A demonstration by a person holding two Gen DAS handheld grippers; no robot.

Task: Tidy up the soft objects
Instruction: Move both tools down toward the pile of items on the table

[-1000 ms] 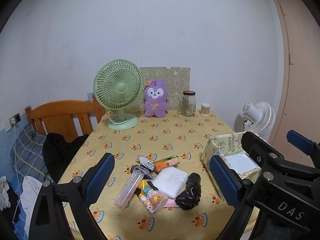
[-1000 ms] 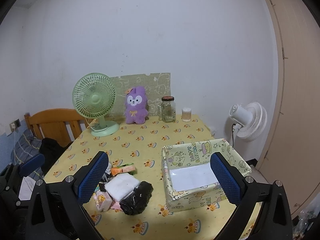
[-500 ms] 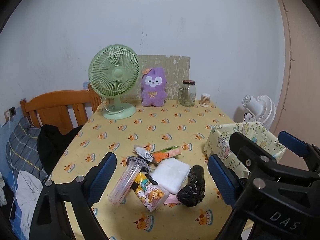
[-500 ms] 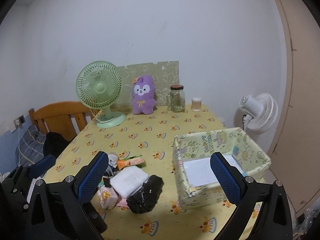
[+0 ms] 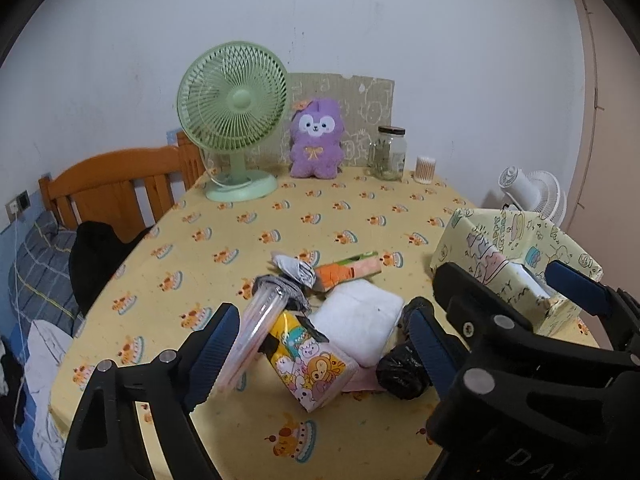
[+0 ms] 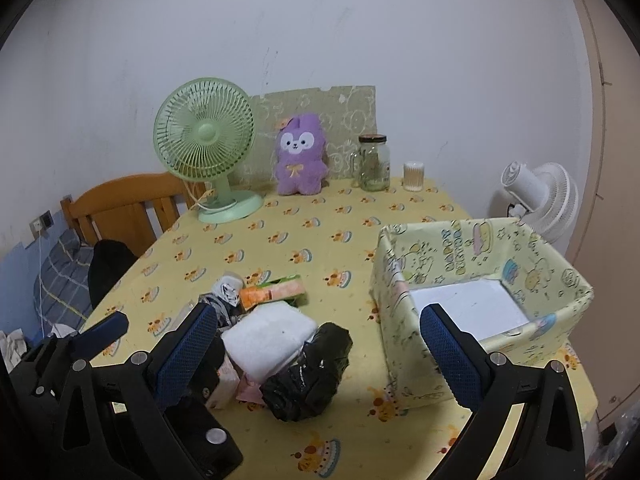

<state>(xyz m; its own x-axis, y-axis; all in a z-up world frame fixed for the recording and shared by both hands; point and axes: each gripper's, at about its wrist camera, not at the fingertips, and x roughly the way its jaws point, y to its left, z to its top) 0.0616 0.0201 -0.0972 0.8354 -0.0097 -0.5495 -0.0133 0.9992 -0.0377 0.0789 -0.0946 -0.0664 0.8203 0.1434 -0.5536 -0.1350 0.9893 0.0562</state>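
A pile of small soft things lies near the front of the yellow tablecloth: a folded white cloth, a black bag bundle, a cartoon tissue pack, an orange-green packet and a clear tube. A patterned paper box stands open at the right. My left gripper hovers over the pile, its jaws wide and closing, nothing pressed between them. My right gripper is open above the black bundle, holding nothing.
A green desk fan, a purple plush, a glass jar and a cotton-swab tub line the back of the table. A wooden chair stands left, a white floor fan right.
Both grippers have come down and nearer to the pile, which now looks larger. The left jaws have narrowed slightly. Nothing on the table has moved.
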